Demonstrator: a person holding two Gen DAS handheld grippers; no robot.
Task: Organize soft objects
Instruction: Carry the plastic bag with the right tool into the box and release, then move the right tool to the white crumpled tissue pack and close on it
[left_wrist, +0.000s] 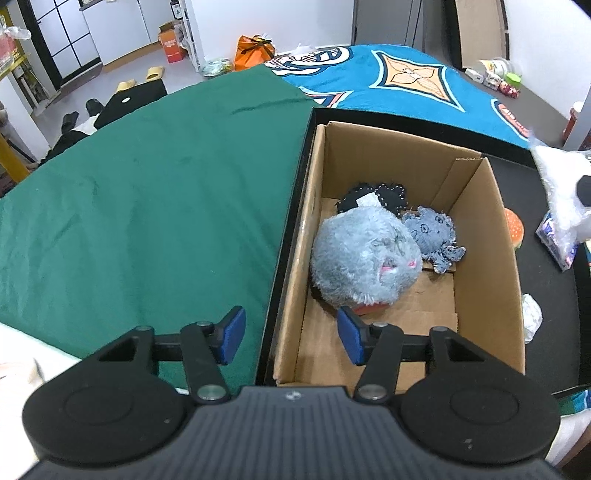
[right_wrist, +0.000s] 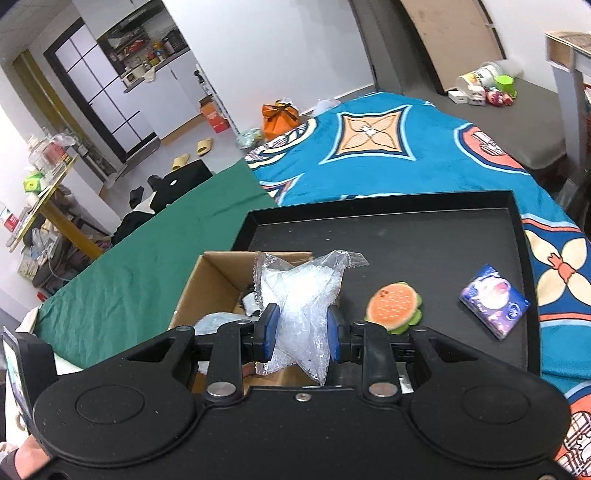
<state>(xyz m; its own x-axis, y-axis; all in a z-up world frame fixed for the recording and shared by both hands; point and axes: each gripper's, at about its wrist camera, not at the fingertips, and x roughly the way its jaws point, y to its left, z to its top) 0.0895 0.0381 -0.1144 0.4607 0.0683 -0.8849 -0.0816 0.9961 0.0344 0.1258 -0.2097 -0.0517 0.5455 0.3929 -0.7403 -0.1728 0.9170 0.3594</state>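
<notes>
box (left_wrist: 480, 236) on tray (right_wrist: 424, 229) | plush toys (left_wrist: 364, 258) in box | burger toy (right_wrist: 393, 307), packet (right_wrist: 494, 305) right of box

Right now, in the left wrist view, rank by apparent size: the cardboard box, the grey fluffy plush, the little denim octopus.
1. cardboard box
2. grey fluffy plush
3. denim octopus
The plush and the octopus lie side by side inside the box.

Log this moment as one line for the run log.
right gripper: shut on clear plastic bag, above cardboard box | left gripper: open, empty, over box edge | still on tray: burger plush, tissue pack
</notes>
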